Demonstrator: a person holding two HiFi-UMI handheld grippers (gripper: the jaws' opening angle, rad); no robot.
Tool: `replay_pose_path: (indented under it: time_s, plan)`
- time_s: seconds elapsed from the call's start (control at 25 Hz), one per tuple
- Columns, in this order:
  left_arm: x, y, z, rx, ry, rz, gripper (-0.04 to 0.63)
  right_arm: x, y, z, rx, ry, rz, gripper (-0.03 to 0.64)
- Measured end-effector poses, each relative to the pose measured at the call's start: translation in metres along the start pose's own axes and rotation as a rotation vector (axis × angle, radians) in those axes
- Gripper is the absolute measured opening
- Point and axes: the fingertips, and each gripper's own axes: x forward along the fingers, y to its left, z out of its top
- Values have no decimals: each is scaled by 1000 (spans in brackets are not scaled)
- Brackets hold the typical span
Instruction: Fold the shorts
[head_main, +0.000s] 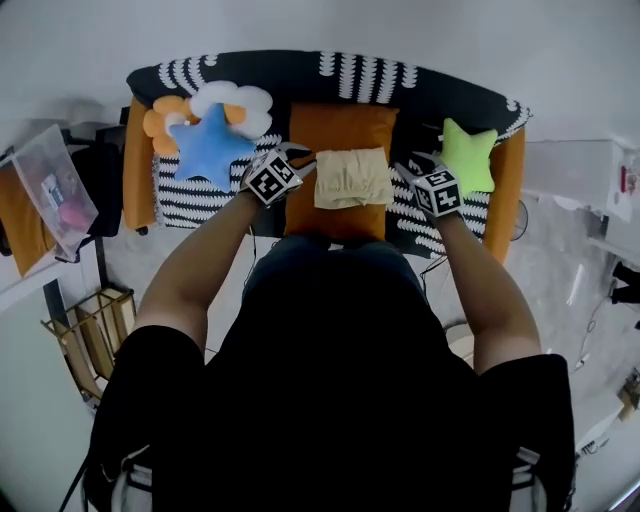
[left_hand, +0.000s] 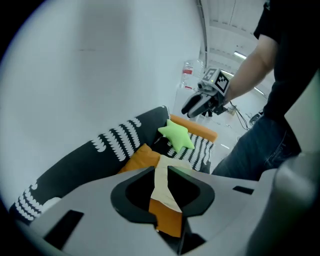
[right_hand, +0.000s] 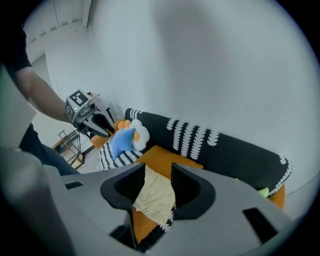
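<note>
– Left gripper first: clenched or released?
– Released. Jaws a narrow way apart, nothing between the pads, only the shorts seen through the gap, well below. Held in the air over the sofa.
– And the right gripper?
– Released too, jaws somewhat wider, gripping nothing, touching nothing. Hovering on the other side of the shorts.
– Whereabouts of the shorts?
– Folded into a pale beige rectangle, lying flat on the orange cushion in the middle of the sofa, between the two grippers.
– Around that?
– To the left, blue star pillow lying partly over a white cloud pillow and an orange flower pillow. To the right, green star pillow beside the orange armrest. Behind, black backrest with a white leaf-like pattern.
– Containers? Writing?
– Off at the far left, clear plastic bag with something pink inside, otherwise too small to tell. Black-and-white square markers on each gripper's cube.
</note>
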Motion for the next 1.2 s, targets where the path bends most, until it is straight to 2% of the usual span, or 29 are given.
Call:
replay_pose_path:
  time_s: [0.2,0.32,0.48,0.68,0.92,1.2]
  plan:
    - [-34,15,26,-121,-88,57,95,-34,8,29,2,-46,-4,169]
    - [-60,25,43,-155,-127,113,96,-51,16,56,6,-92,-4,169]
    - [-94,37,69,-212,-218,176,95,-78,24,92,3,-151,-29,167]
    - [-120,43,94,-269,-306,172,103,-97,33,120,92,-215,-10,163]
    - [-144,42,124,-254,-358,189,104,-120,35,147,135,-276,-30,152]
    - [-162,40,156,-232,-419,193,105,-150,29,181,119,-362,-93,144]
